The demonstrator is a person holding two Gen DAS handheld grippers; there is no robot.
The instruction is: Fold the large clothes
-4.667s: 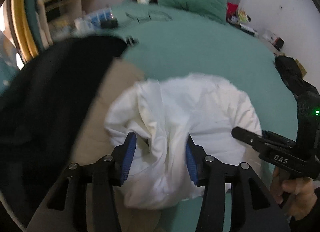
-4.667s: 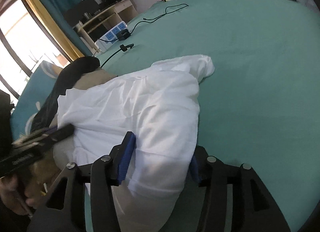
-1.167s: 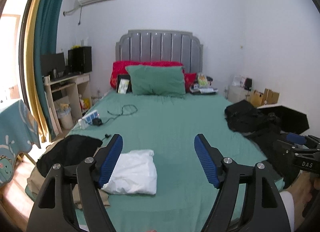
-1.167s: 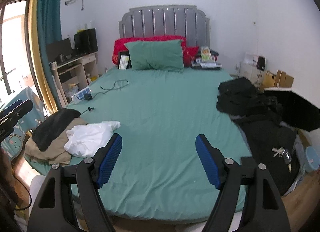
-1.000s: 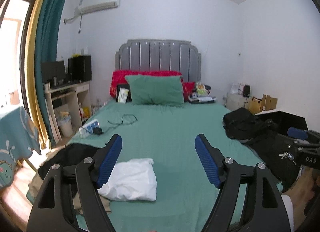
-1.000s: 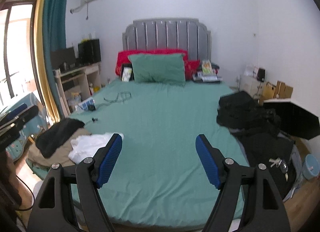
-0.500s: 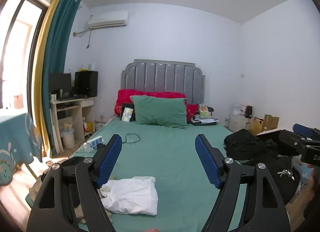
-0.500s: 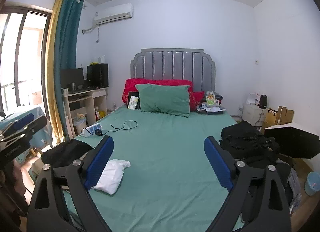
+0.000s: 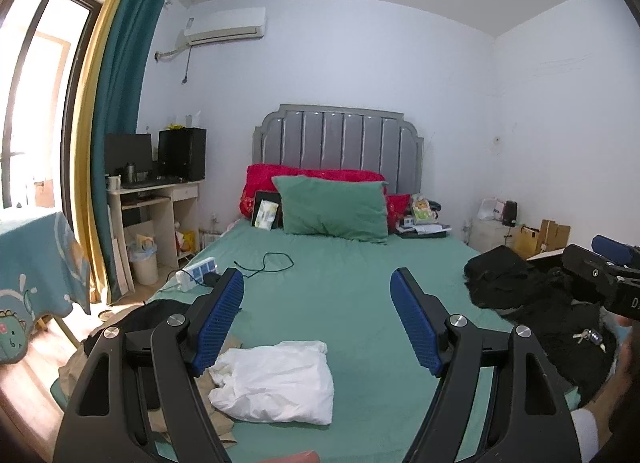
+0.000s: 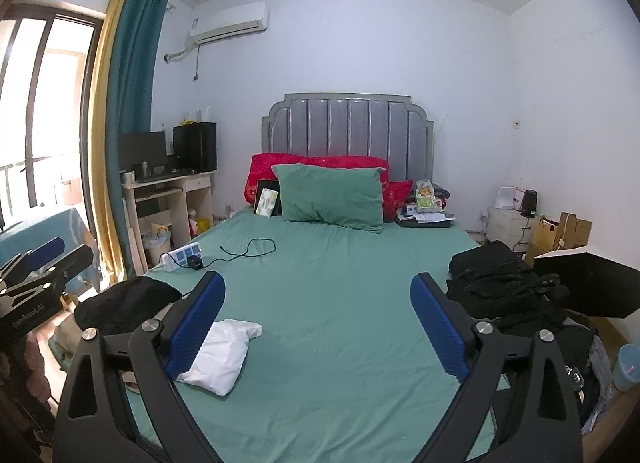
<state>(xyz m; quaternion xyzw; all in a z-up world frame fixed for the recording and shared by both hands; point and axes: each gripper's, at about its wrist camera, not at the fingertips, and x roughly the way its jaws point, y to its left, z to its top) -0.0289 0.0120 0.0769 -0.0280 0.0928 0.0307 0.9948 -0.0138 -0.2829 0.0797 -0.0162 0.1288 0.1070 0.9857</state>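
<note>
A folded white garment (image 9: pixel 276 381) lies on the green bed (image 9: pixel 352 303) near its front left corner, partly on a beige garment (image 9: pixel 218 359) beside a black one (image 9: pixel 160 313). It also shows in the right wrist view (image 10: pixel 220 355). My left gripper (image 9: pixel 318 319) is open and empty, held well back from the bed, above its foot. My right gripper (image 10: pixel 318 329) is open and empty too, equally far back. A heap of black clothes (image 10: pixel 504 291) lies on the bed's right edge.
A green pillow (image 9: pixel 332 209) and red pillows (image 9: pixel 260 187) lean on the grey headboard. A power strip and cable (image 9: pixel 200 271) lie on the bed's left. A desk (image 9: pixel 156 203) stands at left, boxes (image 9: pixel 552 235) and a black umbrella (image 10: pixel 592 287) at right.
Both grippers let go of the white garment and pulled far back from the bed. They have since tilted upward, so the garment sits lower and the ceiling shows.
</note>
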